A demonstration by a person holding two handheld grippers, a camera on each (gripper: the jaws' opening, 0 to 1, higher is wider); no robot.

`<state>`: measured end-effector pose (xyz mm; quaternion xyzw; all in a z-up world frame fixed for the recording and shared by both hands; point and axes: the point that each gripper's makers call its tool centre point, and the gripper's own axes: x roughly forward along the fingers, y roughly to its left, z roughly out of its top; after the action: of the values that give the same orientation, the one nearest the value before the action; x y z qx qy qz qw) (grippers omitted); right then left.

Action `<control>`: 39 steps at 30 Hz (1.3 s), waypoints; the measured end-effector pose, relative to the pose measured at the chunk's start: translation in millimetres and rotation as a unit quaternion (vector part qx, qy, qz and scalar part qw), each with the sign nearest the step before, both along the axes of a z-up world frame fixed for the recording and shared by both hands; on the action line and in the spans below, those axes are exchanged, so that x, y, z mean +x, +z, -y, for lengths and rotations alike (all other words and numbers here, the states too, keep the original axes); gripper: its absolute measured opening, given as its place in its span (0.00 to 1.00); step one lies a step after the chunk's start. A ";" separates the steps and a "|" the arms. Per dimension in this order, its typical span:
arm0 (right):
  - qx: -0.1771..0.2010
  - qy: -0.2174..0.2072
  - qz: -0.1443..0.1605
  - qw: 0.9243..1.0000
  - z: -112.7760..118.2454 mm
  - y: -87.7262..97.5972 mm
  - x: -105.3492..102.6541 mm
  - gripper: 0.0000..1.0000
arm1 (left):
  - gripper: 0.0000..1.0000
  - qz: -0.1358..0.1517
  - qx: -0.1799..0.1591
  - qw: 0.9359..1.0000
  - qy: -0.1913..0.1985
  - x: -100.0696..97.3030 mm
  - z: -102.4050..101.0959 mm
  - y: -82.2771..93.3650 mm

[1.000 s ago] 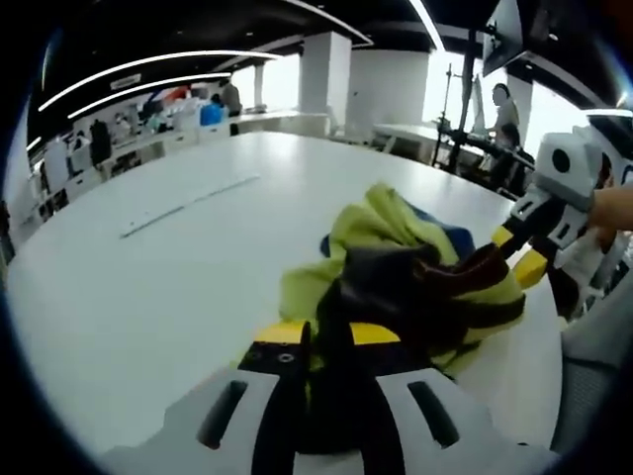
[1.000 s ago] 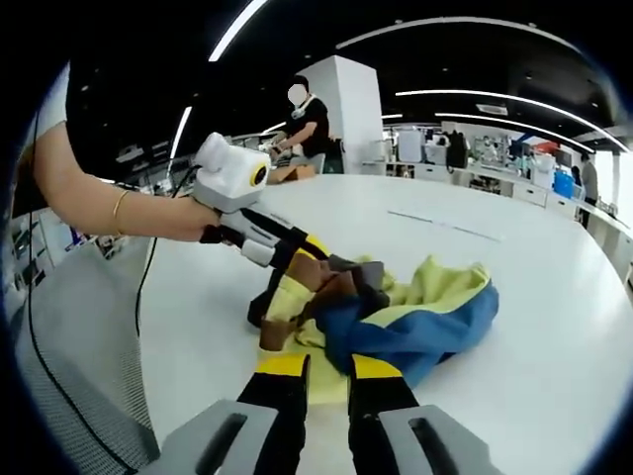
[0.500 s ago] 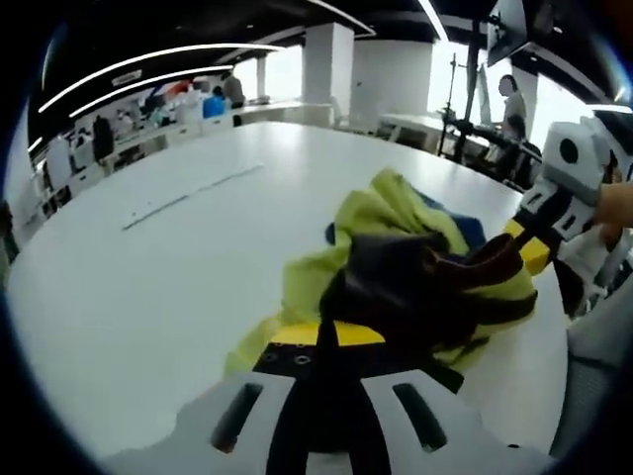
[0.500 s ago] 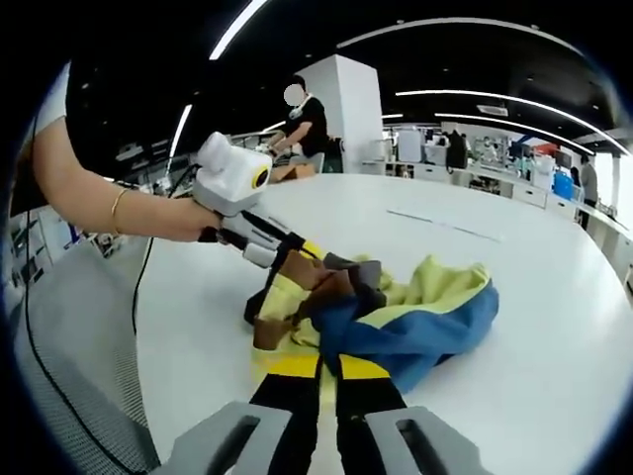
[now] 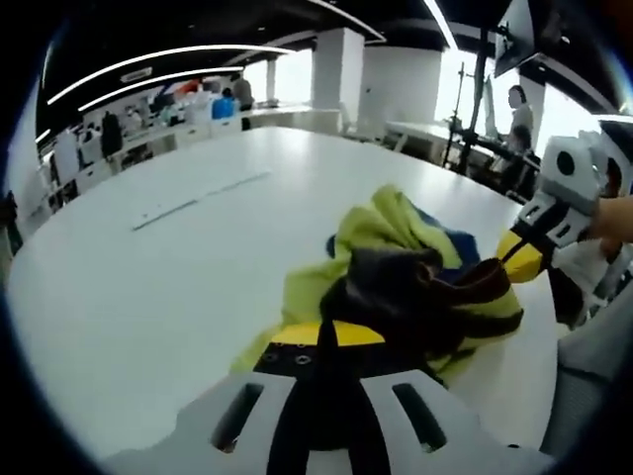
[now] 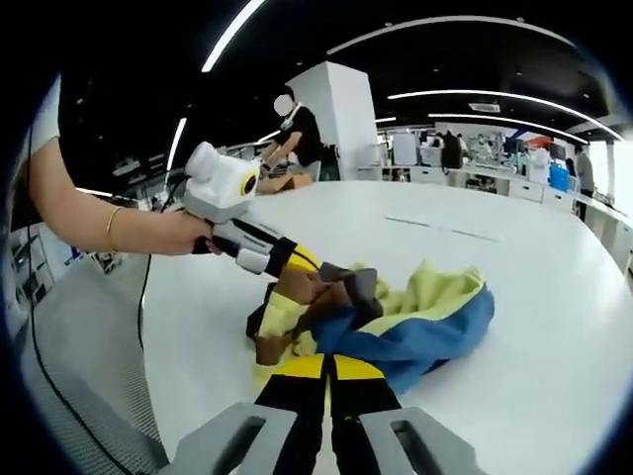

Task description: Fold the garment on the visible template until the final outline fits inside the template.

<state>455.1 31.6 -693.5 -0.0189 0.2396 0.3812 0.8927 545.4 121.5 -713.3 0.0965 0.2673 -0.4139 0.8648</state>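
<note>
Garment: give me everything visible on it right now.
The garment is a soft fabric piece in yellow-green, blue and dark brown panels, bunched in a crumpled heap, unfolded, on the white table. The left gripper is shut on its brown end; the right gripper is shut on its near blue and yellow edge.

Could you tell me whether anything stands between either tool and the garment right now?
Nothing visible does: the left tool and the right tool both have their jaws closed on the garment, bunched on the white table.
</note>
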 end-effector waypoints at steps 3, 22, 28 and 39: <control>0.001 -0.005 0.008 1.000 2.7 7.5 2.2 0.00 | 0.00 0.010 -0.005 1.000 0.002 -0.5 -2.3 8.2; -0.021 -0.024 0.051 0.998 21.4 41.2 14.2 0.00 | 0.00 0.039 -0.029 0.998 0.033 -8.9 -24.9 45.9; -0.024 -0.040 0.054 0.997 30.1 43.8 18.9 0.00 | 0.00 0.040 -0.020 0.998 0.044 -10.5 -38.8 44.0; -0.024 -0.071 0.039 0.996 45.5 35.2 26.0 0.00 | 0.00 0.032 -0.010 0.997 0.067 -17.8 -62.4 38.6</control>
<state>481.1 -13.9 -658.3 -0.0383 0.2145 0.3097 0.9255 527.6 183.9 -674.7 0.0832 0.2409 -0.3544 0.8997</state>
